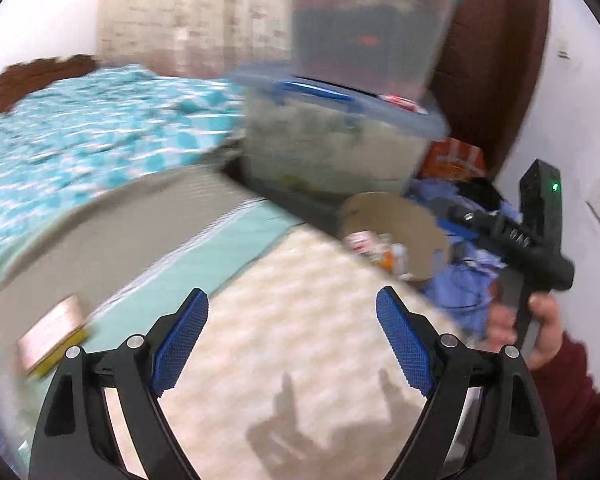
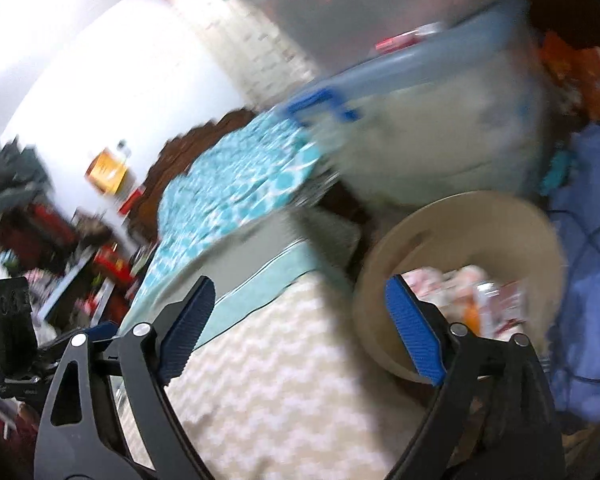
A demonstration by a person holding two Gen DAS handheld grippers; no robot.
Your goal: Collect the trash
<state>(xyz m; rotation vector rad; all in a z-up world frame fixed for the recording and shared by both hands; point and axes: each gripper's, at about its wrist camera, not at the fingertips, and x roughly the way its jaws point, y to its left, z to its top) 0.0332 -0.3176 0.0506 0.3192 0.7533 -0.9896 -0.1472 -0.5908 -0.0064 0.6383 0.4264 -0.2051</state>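
A round beige bin (image 1: 404, 220) stands beside the bed and holds several crumpled wrappers (image 1: 364, 242). It fills the right of the right wrist view (image 2: 384, 292), with wrappers (image 2: 460, 288) inside. A flat tan and yellow packet (image 1: 54, 334) lies on the bed at the left. My left gripper (image 1: 292, 312) is open and empty above the cream chevron blanket (image 1: 300, 320). My right gripper (image 2: 300, 300) is open and empty, its right finger over the bin's rim. It also shows at the right of the left wrist view (image 1: 512, 236).
Two stacked clear storage boxes (image 1: 340, 144) stand behind the bin. Blue cloth and cables (image 2: 584, 248) lie to its right. A teal patterned bedspread (image 1: 80, 128) covers the bed. A cluttered shelf (image 2: 60, 240) is at the far left. Both views are blurred.
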